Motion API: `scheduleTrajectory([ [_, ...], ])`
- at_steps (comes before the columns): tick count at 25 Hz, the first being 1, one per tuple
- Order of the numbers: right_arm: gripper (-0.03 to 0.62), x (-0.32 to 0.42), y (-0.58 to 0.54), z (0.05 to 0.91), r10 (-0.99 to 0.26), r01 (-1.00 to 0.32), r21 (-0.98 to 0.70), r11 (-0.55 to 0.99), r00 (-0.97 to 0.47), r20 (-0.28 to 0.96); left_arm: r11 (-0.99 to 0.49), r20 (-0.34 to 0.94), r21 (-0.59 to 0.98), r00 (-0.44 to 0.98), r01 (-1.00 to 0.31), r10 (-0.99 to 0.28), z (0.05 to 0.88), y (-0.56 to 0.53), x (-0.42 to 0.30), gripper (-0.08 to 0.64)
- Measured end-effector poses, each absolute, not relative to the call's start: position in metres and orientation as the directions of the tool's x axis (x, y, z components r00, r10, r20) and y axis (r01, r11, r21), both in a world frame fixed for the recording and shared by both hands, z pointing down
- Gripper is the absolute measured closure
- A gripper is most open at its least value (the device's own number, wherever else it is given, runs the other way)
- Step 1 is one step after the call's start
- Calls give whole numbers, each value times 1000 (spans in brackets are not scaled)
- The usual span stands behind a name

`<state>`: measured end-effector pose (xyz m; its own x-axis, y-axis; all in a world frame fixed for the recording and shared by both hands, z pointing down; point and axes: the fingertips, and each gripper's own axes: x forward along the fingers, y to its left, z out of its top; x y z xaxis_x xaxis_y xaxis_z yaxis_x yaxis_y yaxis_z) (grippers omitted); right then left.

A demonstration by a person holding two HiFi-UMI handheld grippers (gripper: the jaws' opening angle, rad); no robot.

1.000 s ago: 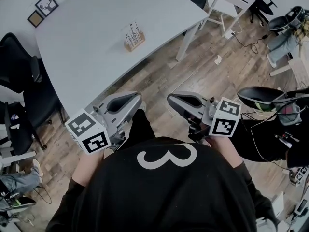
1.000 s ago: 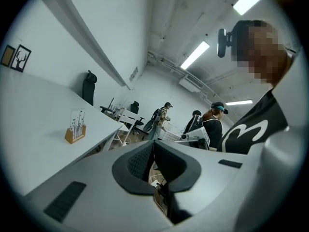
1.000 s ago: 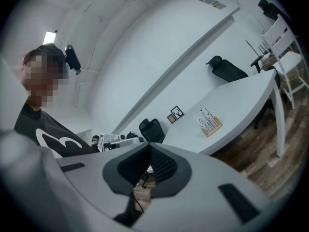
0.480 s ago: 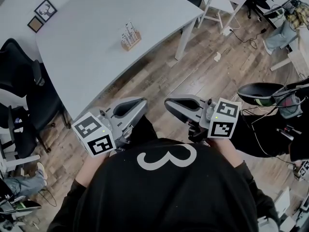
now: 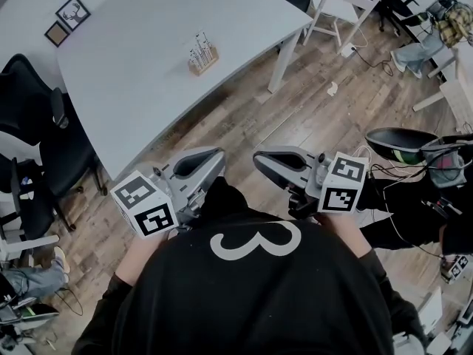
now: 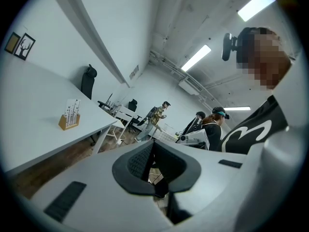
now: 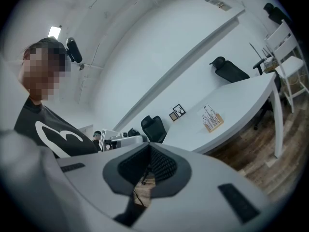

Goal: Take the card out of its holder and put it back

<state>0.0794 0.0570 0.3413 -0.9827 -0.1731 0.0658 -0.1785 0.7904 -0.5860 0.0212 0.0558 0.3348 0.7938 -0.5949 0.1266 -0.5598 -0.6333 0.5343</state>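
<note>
We've edged nearer the table (image 5: 133,87); left gripper (image 5: 213,157) and right gripper (image 5: 261,160), jaws together and empty, remain well short of the card (image 5: 201,47).

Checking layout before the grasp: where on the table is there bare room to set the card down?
Most of the table is bare: the wide stretch between the card holder and the near edge, and the band between the holder and the two picture frames. Only the far left corner, by the frames, is crowded.
</note>
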Motion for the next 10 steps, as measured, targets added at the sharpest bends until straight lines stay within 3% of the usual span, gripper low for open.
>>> scheduleTrajectory([
  [10, 583, 90, 79, 343, -201, -193, -587, 786, -978, 52, -645, 132, 524, 801, -556, -584, 337, 78, 30, 546],
])
